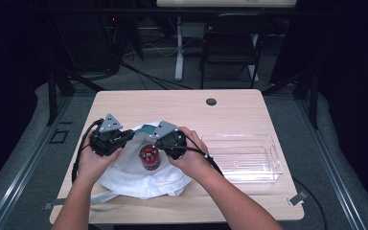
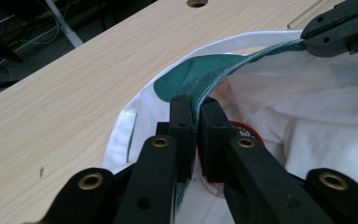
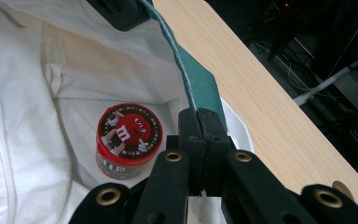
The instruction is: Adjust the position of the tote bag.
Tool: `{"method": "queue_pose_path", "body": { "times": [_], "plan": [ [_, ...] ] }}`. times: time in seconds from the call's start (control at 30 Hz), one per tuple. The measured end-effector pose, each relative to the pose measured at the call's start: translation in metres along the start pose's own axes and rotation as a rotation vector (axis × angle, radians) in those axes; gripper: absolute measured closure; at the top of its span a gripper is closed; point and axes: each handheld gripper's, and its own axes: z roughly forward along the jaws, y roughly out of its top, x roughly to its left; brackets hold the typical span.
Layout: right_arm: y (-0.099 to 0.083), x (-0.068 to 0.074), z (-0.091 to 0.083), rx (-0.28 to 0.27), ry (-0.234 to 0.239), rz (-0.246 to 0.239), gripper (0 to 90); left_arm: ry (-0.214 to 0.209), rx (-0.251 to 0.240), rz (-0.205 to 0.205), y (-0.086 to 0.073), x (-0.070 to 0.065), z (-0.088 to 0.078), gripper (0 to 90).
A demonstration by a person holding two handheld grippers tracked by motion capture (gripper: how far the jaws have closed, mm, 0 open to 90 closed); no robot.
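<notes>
A white cloth bag (image 1: 134, 179) with a green hem (image 1: 148, 128) lies on the wooden table, its mouth held apart. In the left gripper view my left gripper (image 2: 196, 105) is shut on the green hem (image 2: 205, 74). Farther along that hem the right gripper (image 2: 340, 28) grips it too. The right gripper view has my right gripper (image 3: 199, 114) shut on the hem (image 3: 196, 84), with the left gripper (image 3: 121, 14) at the top. Upright inside the bag stands a red candy tub (image 3: 128, 135) with a cartoon lid. From above, the tub (image 1: 149, 157) sits between both hands.
A clear plastic bin (image 1: 244, 158) stands on the table to the right of the bag. A round cable hole (image 1: 211, 101) sits near the table's far edge. A black chair (image 1: 232, 43) and a table leg stand beyond it.
</notes>
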Motion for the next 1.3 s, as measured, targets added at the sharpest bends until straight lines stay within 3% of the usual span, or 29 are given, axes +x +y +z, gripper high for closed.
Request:
{"method": "queue_pose_path", "body": {
  "times": [0.33,0.73,0.97,1.3],
  "plan": [
    [0.0,0.0,0.001,-0.008,0.0,0.011,90.0,0.002,0.0,0.002,-0.001,0.0,0.002,78.8],
    [0.005,-0.001,0.003,-0.007,0.002,0.006,90.0,-0.013,-0.046,-0.011,-0.001,0.0,-0.002,62.2],
    [0.008,-0.002,0.005,0.0,-0.002,0.0,90.0,0.011,-0.059,0.002,-0.002,0.001,-0.005,53.8],
    [0.01,-0.007,0.009,0.004,-0.005,0.003,90.0,0.036,-0.054,0.0,-0.006,0.004,-0.01,50.8]
  ]
}}
